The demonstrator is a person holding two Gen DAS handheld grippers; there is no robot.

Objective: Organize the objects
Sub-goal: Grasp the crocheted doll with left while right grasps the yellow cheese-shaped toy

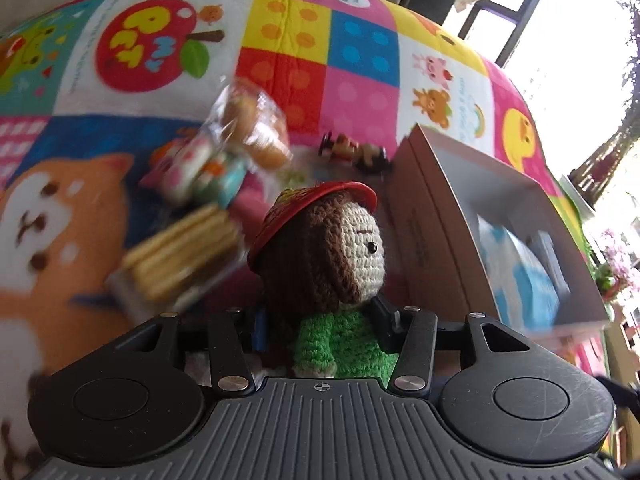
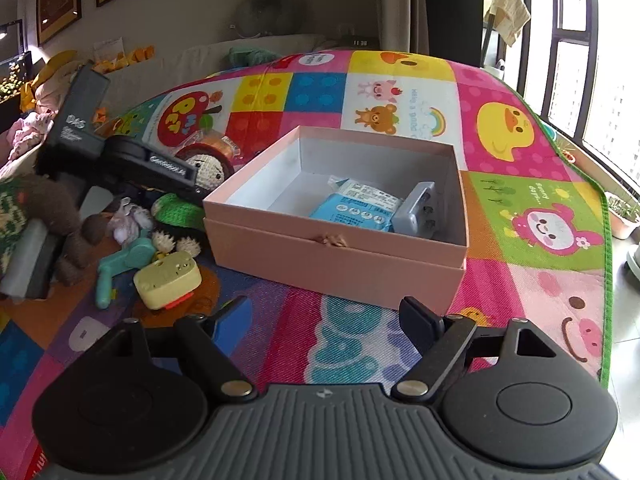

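Observation:
A crochet doll (image 1: 332, 240) with a red hat, brown hair and a green sweater stands upright between the fingers of my left gripper (image 1: 320, 320), which is shut on its body. The right wrist view shows the doll's face (image 2: 210, 170) left of the pink box (image 2: 332, 256). The open box holds a blue packet (image 2: 352, 210) and a grey device (image 2: 418, 210). From the left wrist, the box (image 1: 436, 240) is just right of the doll. My right gripper (image 2: 324, 316) hovers open over the mat in front of the box, with nothing between its fingers.
Blurred on the colourful play mat (image 1: 360, 52) lie a biscuit pack (image 1: 188, 248), a bag of buns (image 1: 248, 120) and a small toy figure (image 1: 352, 152). Left of the box sit a yellow toy (image 2: 168, 280), a teal handle toy (image 2: 124, 264) and a brown plush (image 2: 52, 216). The mat's green edge (image 2: 608, 240) runs along the window.

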